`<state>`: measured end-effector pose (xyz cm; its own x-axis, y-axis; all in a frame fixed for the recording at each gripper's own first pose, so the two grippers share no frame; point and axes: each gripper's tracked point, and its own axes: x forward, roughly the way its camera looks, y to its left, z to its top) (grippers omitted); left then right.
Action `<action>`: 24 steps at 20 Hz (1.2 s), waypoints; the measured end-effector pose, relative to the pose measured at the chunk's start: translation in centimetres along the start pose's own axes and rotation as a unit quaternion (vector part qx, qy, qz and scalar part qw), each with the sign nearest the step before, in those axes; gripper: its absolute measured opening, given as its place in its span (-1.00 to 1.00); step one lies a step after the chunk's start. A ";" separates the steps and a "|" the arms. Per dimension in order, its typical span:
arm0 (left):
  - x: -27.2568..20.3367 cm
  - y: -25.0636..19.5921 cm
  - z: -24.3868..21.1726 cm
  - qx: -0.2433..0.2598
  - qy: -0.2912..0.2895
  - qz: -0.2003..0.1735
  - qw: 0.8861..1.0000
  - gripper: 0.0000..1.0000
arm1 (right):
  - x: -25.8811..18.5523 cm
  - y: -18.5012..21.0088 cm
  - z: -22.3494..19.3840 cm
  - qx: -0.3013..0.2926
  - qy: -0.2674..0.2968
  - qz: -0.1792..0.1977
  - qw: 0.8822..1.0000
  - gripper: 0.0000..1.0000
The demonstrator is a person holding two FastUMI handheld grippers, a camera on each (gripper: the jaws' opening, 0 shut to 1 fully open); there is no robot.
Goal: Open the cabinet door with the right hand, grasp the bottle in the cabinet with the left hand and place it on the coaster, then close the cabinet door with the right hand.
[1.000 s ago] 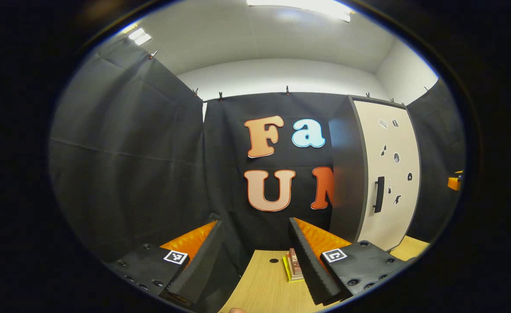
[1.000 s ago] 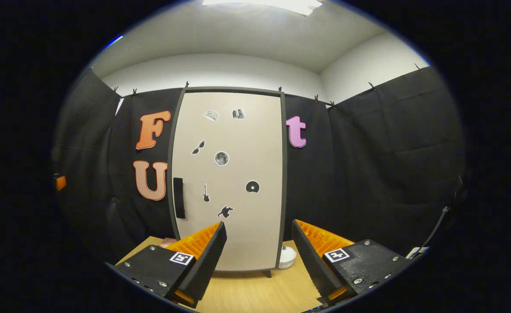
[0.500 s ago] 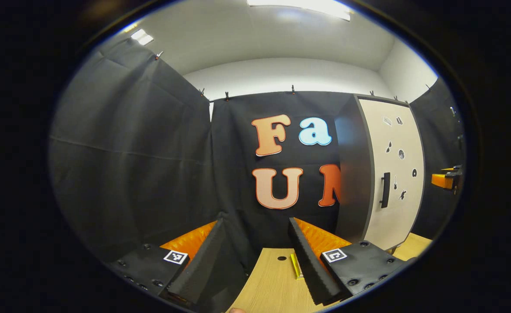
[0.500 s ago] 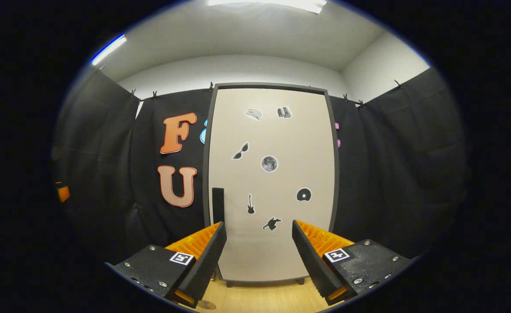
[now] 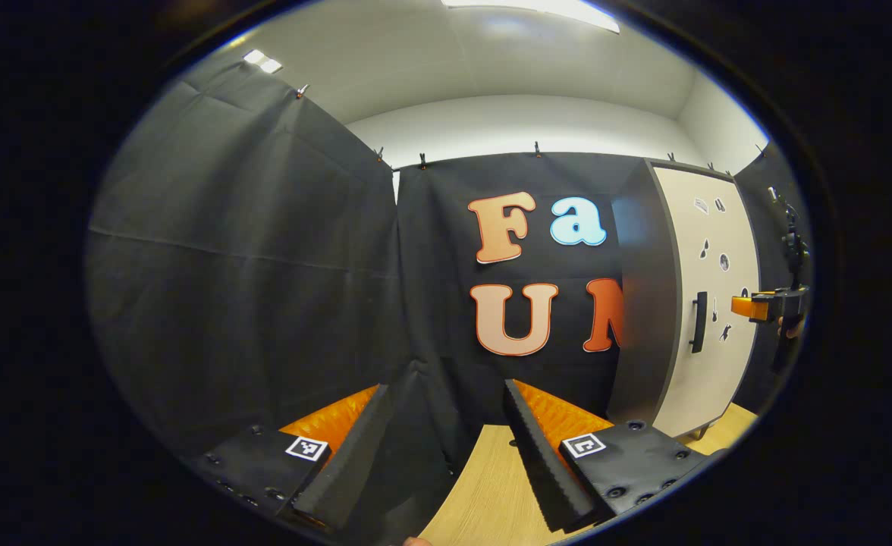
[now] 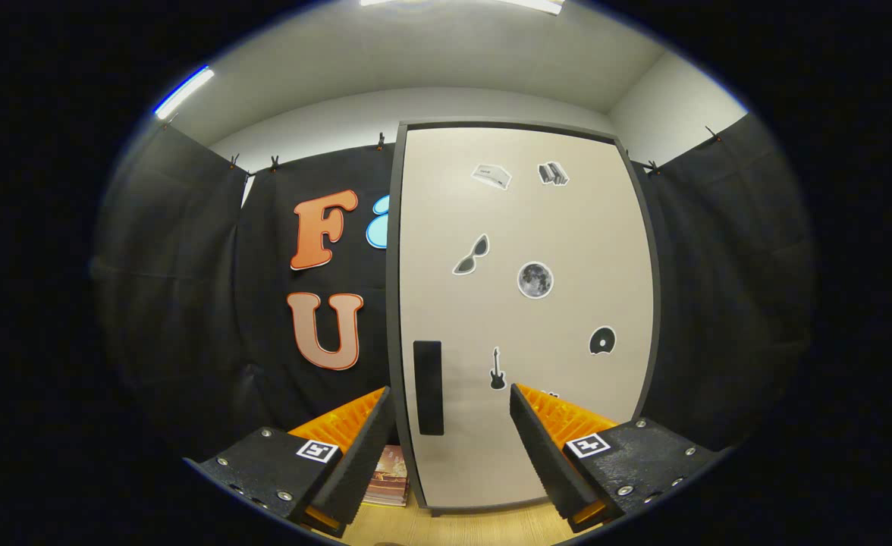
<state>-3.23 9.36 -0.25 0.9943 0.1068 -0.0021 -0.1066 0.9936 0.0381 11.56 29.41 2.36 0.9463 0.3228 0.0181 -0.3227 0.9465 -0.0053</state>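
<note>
No readable text or numbers: the beige cabinet door (image 6: 526, 318) with a dark frame carries only small picture stickers.

In the left gripper view the left gripper (image 5: 446, 447) sits at six o'clock, its two fingers (image 5: 541, 455) spread wide apart with nothing between them, pointing level ahead. The right gripper (image 6: 450, 455) sits at six o'clock of the right gripper view, its fingers likewise parted and gripping nothing. In the left gripper view the right gripper (image 5: 768, 305) also shows far off at three o'clock, held level by a hand (image 5: 791, 327).
</note>
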 end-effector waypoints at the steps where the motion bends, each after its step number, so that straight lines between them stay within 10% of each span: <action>1: 0.0 0.4 0.0 0.002 -0.001 0.003 1.000 0.92 | 0.9 0.2 -0.2 -0.006 0.000 -0.002 1.000 0.87; 13: 0.6 2.6 -2.0 0.009 0.019 0.038 0.999 0.90 | 8.9 0.8 -4.6 -0.007 0.051 -0.032 0.998 0.67; 24: -0.2 2.9 -2.5 0.009 0.023 0.055 0.998 0.92 | 10.7 1.7 -5.9 0.014 0.067 -0.017 0.998 -0.29</action>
<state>-3.79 12.28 -2.59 0.9751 0.2179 -0.0421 -0.2153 0.9748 0.0586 21.25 34.52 -3.35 0.9503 0.2888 -0.1162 -0.2884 0.9573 0.0206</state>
